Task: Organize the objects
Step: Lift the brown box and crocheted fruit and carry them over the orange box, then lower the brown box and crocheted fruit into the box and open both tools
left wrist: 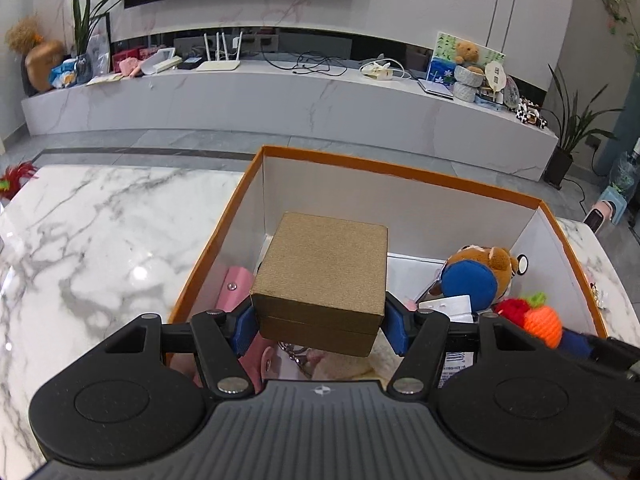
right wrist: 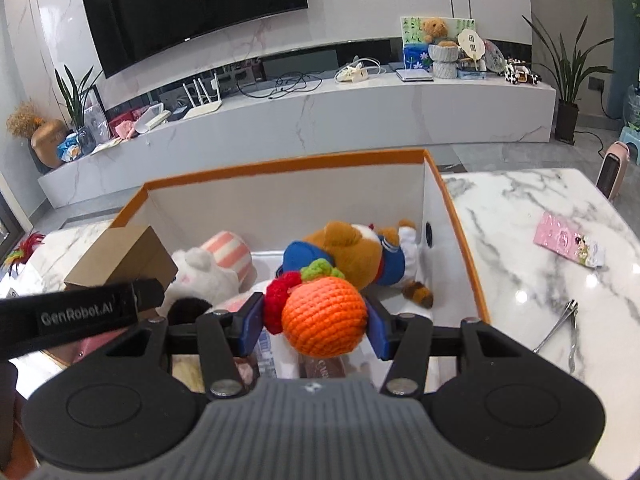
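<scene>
Right wrist view reads "GenRobot.AI" on the left claw's (right wrist: 132,300) black arm. Right claw (right wrist: 314,322) is clamped on a crocheted orange-and-red yarn fruit (right wrist: 324,316); left claw (left wrist: 320,324) clamps a ribbed gold cardboard box (left wrist: 324,276), both over the orange-rimmed white carton (left wrist: 400,168) on the marble tabletop (left wrist: 100,240).

The table (left wrist: 100,240) is glossy veined marble. The big box (left wrist: 400,168) is matt white card with an orange edge. The small box (left wrist: 324,264) has a ribbed, dull gold paper skin. The orange fruit (right wrist: 324,316) is crocheted yarn; the bear (right wrist: 360,252) is plush.
</scene>
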The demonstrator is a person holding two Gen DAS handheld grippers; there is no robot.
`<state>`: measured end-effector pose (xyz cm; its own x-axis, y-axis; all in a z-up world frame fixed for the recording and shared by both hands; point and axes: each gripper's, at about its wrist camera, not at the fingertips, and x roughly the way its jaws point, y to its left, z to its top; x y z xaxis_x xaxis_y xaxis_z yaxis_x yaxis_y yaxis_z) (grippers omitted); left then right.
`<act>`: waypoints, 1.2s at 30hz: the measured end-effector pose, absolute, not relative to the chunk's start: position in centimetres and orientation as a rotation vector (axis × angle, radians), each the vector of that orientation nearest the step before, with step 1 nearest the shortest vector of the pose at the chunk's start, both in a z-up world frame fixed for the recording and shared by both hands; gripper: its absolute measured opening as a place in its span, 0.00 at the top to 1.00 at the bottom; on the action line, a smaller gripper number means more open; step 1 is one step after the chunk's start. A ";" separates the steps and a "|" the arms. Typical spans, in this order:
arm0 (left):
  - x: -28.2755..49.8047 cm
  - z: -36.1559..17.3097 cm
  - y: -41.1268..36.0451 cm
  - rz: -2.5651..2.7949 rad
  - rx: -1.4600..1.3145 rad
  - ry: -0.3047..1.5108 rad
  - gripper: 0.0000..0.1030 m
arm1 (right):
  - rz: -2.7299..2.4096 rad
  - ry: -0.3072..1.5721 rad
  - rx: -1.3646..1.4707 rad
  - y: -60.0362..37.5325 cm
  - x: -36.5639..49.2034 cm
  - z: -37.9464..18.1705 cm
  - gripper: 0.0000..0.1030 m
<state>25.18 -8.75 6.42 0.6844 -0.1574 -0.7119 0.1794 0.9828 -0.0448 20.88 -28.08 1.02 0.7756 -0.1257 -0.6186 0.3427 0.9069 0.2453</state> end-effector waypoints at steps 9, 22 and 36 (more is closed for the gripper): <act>25.0 5.9 -9.6 -0.185 0.079 0.809 0.30 | -0.275 0.665 0.337 -28.0 21.1 0.5 0.47; 25.1 5.0 -10.3 -0.176 0.111 0.833 0.30 | -0.276 0.707 0.329 -28.2 21.6 -0.2 0.47; 25.0 4.9 -10.3 -0.147 0.153 0.837 0.31 | -0.275 0.732 0.317 -28.1 21.4 -0.4 0.47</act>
<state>25.01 -10.32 4.87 0.6605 -0.0688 -0.7477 0.1893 0.9789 0.0772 21.42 -28.10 -0.43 0.7119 -0.1338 -0.6894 0.3525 0.9172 0.1859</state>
